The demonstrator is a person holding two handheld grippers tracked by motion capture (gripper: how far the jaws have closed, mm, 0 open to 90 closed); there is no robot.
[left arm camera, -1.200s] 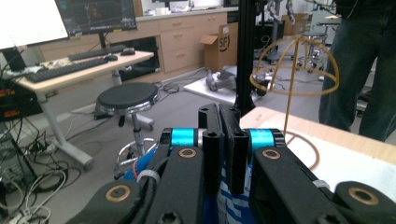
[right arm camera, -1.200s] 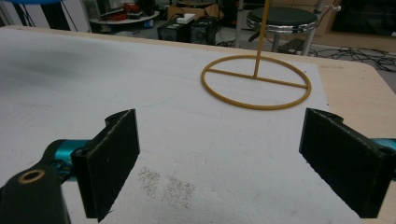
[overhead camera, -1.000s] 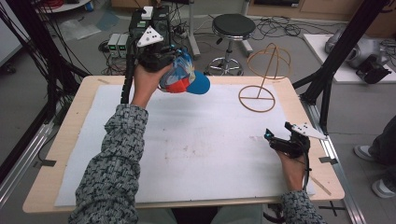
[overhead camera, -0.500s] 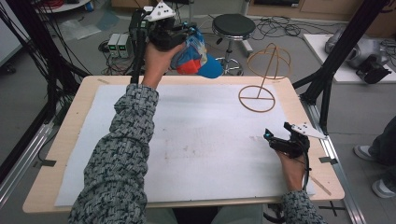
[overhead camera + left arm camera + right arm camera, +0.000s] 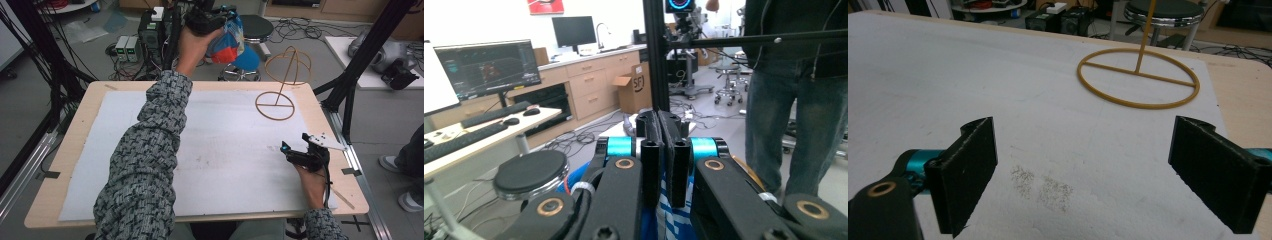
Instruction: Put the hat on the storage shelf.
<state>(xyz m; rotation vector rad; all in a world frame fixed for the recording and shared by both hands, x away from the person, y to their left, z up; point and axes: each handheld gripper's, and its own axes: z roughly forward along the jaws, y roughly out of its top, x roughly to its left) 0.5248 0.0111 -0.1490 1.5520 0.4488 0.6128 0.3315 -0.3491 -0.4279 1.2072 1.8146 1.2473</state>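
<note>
Overhead, my left gripper (image 5: 207, 20) is raised beyond the far edge of the desk (image 5: 65, 150), jaws clamped on a red, white and blue cap (image 5: 231, 42) that hangs from them with its blue brim lowest. My right gripper (image 5: 300, 152) rests on the white mat (image 5: 215, 150) near the desk's right edge, close to the wire hat stand (image 5: 280, 80) but apart from it.

Left gripper view: jaws pressed together on blue-and-white striped fabric of the cap (image 5: 670, 220); a stool (image 5: 529, 175) sits below, a person in jeans (image 5: 794, 115) stands at right.

Right gripper view: jaws spread wide, nothing between them; the stand's ring base (image 5: 1138, 77) lies ahead on the mat.
</note>
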